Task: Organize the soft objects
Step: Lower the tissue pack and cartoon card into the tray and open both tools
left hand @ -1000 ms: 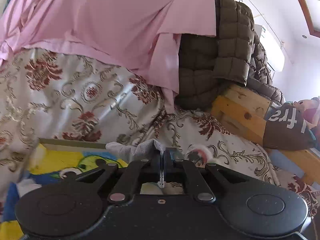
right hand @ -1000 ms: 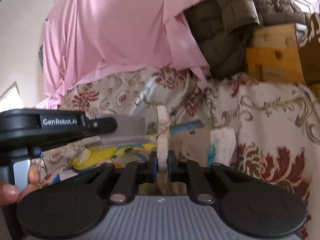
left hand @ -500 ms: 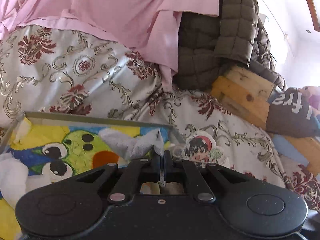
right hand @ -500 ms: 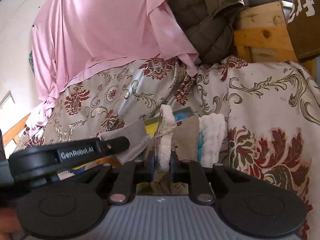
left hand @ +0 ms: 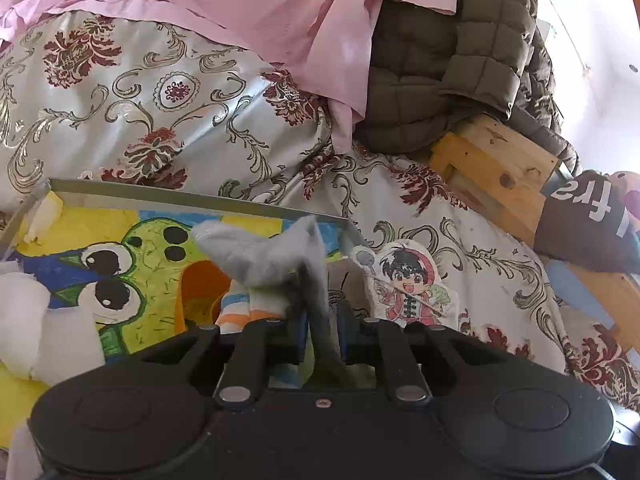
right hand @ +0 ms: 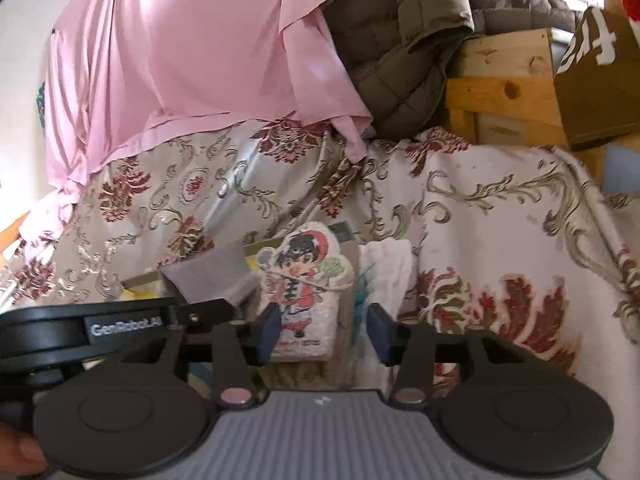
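Grey cloth (left hand: 264, 256) rises between the left gripper (left hand: 322, 332)'s slightly parted jaws, which have just been opening; its long axis runs away over the cartoon-painted tray (left hand: 192, 196). The right gripper (right hand: 322, 330), jaws just opened wide, stands released around the cartoon-figure patch (right hand: 304, 280), which lies just right of that tray.

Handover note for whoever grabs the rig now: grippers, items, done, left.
Left gripper: jaws just opening, grey cloth between them, draped over the painted tray; grip unclear.
Right gripper: jaws just opened, open around the cartoon plush, which stands beside the tray's corner.
White towel lies to the right of the plush.
Done: both items brought to the tray.
Left: probably clear both grippers, then place the towel.
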A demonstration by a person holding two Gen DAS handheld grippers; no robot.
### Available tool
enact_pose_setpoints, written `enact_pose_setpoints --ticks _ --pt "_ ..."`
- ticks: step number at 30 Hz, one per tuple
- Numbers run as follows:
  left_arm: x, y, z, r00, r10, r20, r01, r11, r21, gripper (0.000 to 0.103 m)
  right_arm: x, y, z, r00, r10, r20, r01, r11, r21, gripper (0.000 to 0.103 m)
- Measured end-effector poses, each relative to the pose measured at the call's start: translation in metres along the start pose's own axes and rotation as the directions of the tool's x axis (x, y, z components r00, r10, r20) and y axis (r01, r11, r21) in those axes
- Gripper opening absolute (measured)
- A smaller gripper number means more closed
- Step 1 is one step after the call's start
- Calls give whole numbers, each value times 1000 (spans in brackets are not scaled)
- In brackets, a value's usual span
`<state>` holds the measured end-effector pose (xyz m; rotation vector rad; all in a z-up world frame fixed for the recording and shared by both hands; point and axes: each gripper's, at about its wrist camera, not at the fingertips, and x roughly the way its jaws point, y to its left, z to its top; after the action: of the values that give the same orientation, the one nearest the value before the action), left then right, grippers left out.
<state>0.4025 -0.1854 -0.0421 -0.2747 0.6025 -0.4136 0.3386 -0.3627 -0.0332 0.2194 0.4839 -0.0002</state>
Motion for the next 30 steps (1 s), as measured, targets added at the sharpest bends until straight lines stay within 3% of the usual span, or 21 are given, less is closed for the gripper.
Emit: enact_pose_setpoints --ticks 11,15,30 --pt "-24 -5 6 999 42 29 -44 998 53 37 -13 1 6 999 -23 38 24 999 -28 72" --pt "-40 -5 10 996 67 61 -71 995 67 51 -24 1 9 998 -33 55 34 999 -28 84" --pt "-106 -12 16 979 144 142 -162 979 123 91 -57 -6 16 994 -30 107 30 1000 3 101"
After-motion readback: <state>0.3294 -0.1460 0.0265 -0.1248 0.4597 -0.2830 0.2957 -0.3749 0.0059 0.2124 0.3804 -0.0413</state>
